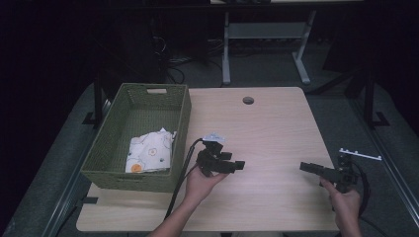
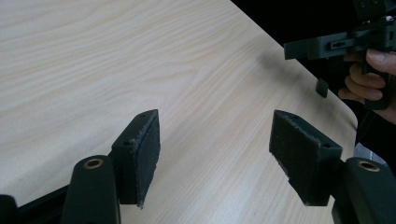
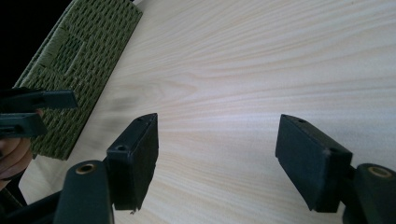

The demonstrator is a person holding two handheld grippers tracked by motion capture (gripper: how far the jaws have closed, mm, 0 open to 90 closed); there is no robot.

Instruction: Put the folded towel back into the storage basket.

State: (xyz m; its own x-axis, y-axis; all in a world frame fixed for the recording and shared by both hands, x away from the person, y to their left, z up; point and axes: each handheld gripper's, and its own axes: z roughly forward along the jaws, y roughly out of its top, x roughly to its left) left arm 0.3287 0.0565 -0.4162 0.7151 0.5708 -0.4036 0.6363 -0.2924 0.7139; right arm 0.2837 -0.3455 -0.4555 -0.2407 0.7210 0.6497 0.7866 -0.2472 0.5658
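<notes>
Grippers are held above the table (image 1: 267,123), left gripper (image 1: 239,165) and right gripper (image 1: 304,167) both with jaws spread, nothing pinched. Cloth (image 1: 148,152) is laid in the basket (image 1: 184,111).

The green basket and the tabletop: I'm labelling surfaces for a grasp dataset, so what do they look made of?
The green basket looks woven, matte, perhaps plastic or paper cord; its walls show a regular weave. The tabletop looks like pale wood-grain laminate, smooth with a slight sheen; whether it is real wood cannot be told.
</notes>
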